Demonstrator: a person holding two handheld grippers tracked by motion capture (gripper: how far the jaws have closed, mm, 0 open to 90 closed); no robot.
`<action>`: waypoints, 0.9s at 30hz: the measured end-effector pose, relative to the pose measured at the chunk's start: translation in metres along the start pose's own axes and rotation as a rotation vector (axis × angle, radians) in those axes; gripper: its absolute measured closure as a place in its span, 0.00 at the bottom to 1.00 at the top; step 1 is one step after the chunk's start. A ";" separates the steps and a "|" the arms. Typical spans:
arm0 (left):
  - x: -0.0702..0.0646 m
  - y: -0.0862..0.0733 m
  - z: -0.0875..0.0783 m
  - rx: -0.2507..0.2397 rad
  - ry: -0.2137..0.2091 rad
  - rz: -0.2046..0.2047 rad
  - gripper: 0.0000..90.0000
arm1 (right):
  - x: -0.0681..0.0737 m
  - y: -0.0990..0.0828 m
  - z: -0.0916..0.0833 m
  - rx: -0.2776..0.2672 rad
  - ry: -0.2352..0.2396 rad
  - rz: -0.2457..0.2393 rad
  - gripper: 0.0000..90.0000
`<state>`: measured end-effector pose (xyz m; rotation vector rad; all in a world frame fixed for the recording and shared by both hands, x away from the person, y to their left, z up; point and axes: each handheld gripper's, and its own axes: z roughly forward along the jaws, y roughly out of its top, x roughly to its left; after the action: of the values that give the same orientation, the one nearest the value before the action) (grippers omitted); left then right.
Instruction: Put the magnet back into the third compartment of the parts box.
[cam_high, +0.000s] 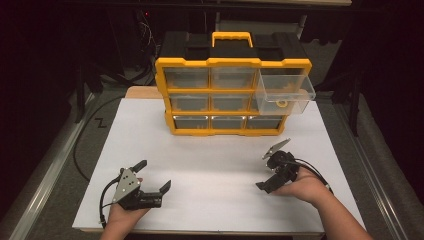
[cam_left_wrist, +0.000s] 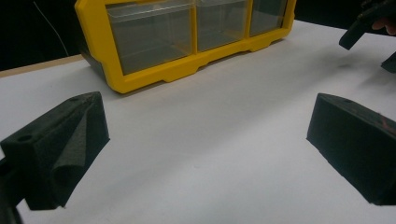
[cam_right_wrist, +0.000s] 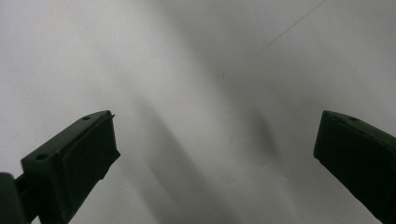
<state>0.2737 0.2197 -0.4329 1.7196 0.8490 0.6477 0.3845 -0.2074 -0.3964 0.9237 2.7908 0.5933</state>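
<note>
Drawer (cam_high: 286, 91), clear plastic, is observed pulled out of the top right bay of the yellow organizer (cam_high: 232, 95), with a small yellow ring (cam_high: 282, 104) lying inside it. It is located ahead of the right gripper (cam_high: 274, 170) fingers, well apart and almost straight beyond them; the left gripper (cam_high: 151, 175) is placed farther off, across the desk (cam_high: 210, 165). Both sets of fingers are noted spread wide and released, nothing grasped. The right hand is judged the nearer for closing or reaching in.
</note>
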 end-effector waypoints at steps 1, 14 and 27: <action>0.000 0.000 0.000 -0.001 0.000 0.000 0.00 | 0.000 -0.001 0.000 -0.018 0.002 0.004 0.01; 0.002 0.000 0.000 0.012 0.005 -0.007 0.00 | 0.003 -0.024 0.008 -0.239 -0.010 0.083 0.01; 0.005 -0.001 -0.001 0.013 0.005 -0.048 0.00 | 0.016 -0.049 0.006 -0.485 -0.061 0.133 0.01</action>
<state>0.2752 0.2245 -0.4334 1.7041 0.8975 0.6160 0.3470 -0.2319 -0.4221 0.9937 2.3714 1.1708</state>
